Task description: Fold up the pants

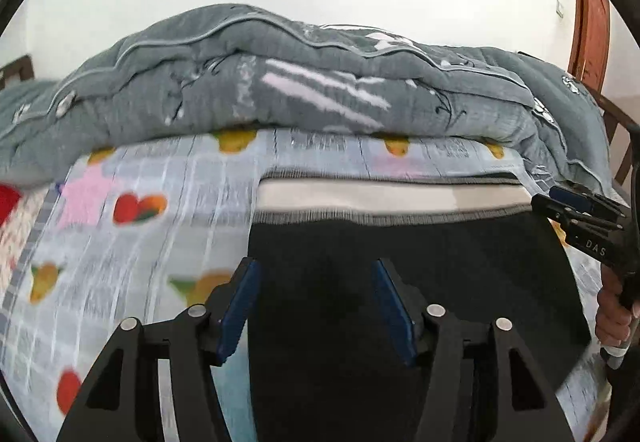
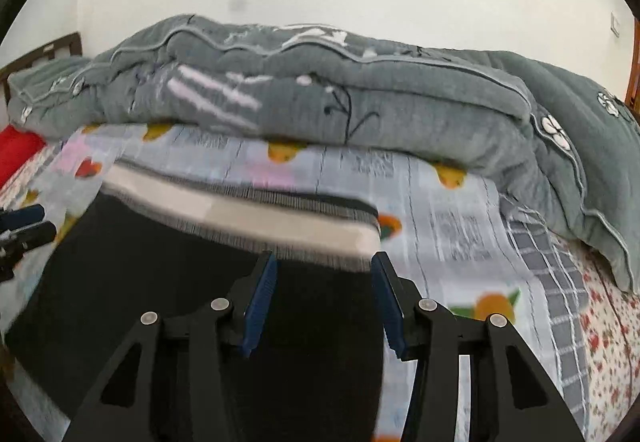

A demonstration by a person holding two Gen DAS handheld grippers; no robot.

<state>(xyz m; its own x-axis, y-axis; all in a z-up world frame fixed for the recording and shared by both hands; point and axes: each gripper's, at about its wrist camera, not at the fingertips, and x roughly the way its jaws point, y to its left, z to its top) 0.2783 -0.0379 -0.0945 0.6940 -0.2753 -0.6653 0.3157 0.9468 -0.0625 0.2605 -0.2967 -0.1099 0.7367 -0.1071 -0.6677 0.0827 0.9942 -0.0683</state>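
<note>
Black pants (image 1: 420,262) lie flat on the bed, with a white and grey waistband (image 1: 384,200) at the far end. My left gripper (image 1: 316,308) is open above the pants' left edge and holds nothing. My right gripper (image 2: 324,304) is open above the right edge of the pants (image 2: 160,282), just short of the waistband (image 2: 248,218), and holds nothing. The right gripper also shows at the right edge of the left wrist view (image 1: 580,214). The left gripper shows at the left edge of the right wrist view (image 2: 24,226).
The bed has a pale sheet with fruit prints (image 1: 160,202). A bulky grey quilt (image 1: 280,82) is piled along the far side, by a white wall. A red item (image 2: 16,154) lies at the far left. A wooden door frame (image 1: 592,22) stands at right.
</note>
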